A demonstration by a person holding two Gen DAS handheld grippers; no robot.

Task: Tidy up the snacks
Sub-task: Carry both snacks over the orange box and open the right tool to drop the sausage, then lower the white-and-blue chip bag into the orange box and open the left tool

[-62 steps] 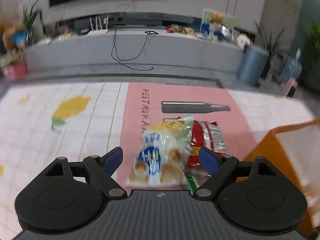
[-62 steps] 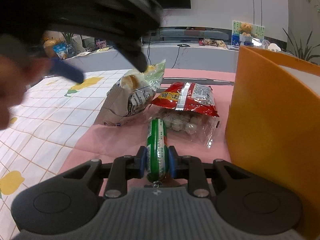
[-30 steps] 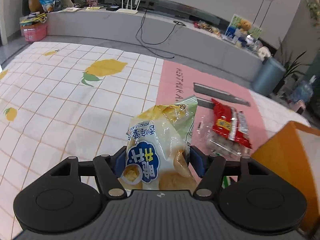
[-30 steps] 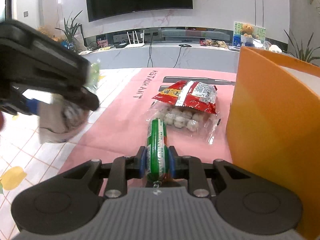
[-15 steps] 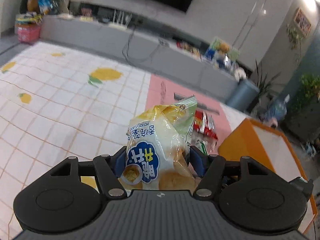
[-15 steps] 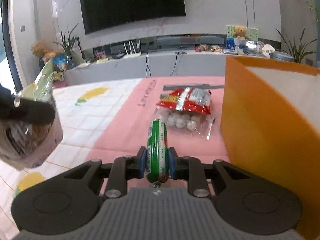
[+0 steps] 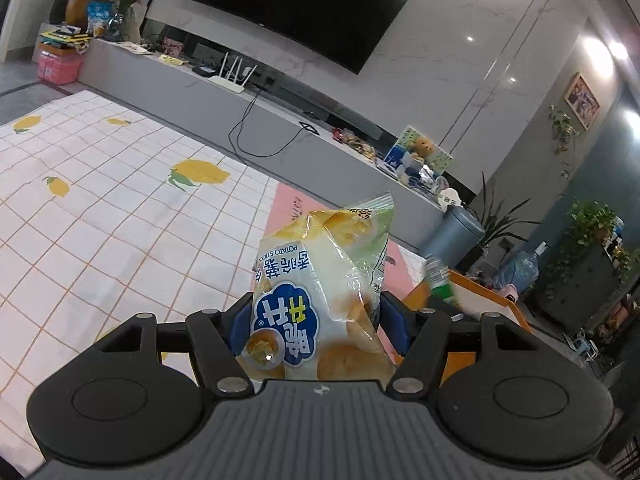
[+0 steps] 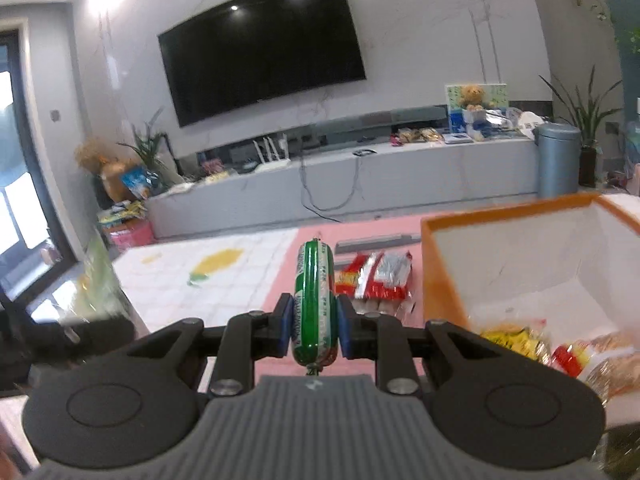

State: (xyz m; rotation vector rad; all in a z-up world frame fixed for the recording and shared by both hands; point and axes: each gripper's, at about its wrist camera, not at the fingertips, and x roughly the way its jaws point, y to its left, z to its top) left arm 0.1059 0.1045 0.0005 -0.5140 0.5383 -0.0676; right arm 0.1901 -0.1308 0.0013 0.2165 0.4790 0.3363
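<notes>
Both fingers [image 7: 240, 322] pinch chip bag [image 7: 320, 296].

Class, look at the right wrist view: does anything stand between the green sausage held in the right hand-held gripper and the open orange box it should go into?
Nothing visible does. The green sausage is clamped in the right hand-held gripper, and the orange box stands open just to its right, with snacks already lying on its floor.
</notes>
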